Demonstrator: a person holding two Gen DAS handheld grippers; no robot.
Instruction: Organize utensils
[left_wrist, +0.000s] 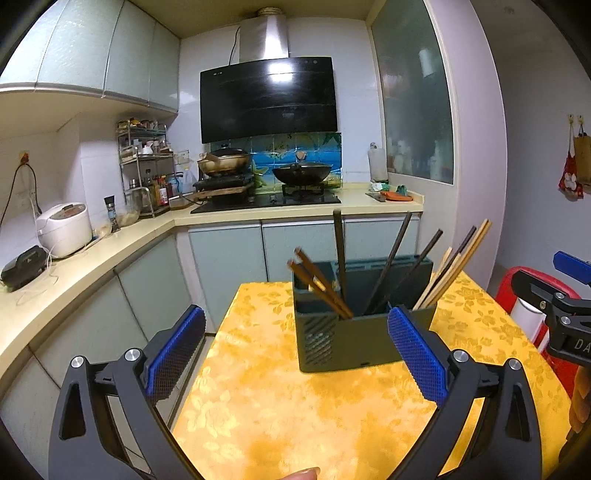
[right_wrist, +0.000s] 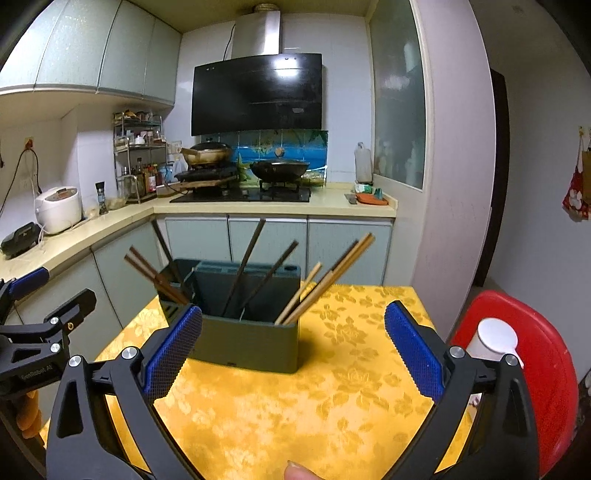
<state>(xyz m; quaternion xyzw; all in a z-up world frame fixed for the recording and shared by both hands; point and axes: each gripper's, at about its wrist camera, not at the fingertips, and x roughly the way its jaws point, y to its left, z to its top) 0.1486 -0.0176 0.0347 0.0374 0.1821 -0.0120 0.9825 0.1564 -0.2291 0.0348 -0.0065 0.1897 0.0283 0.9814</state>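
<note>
A dark green utensil holder (left_wrist: 347, 339) stands on the yellow tablecloth (left_wrist: 295, 413); it also shows in the right wrist view (right_wrist: 251, 343). Brown chopsticks (left_wrist: 319, 284) lean left in it, black chopsticks (left_wrist: 391, 266) stand in the middle, pale wooden chopsticks (left_wrist: 454, 266) lean right. My left gripper (left_wrist: 295, 354) is open and empty, in front of the holder. My right gripper (right_wrist: 293, 350) is open and empty, also facing the holder. The brown (right_wrist: 153, 273), black (right_wrist: 251, 254) and pale chopsticks (right_wrist: 328, 280) show there too.
A red stool (right_wrist: 535, 369) with a white bottle (right_wrist: 495, 339) stands right of the table. The kitchen counter (left_wrist: 92, 258) runs along the left and back with a rice cooker (left_wrist: 64, 229), a stove with woks (left_wrist: 299, 173) and a spice rack (left_wrist: 146, 166).
</note>
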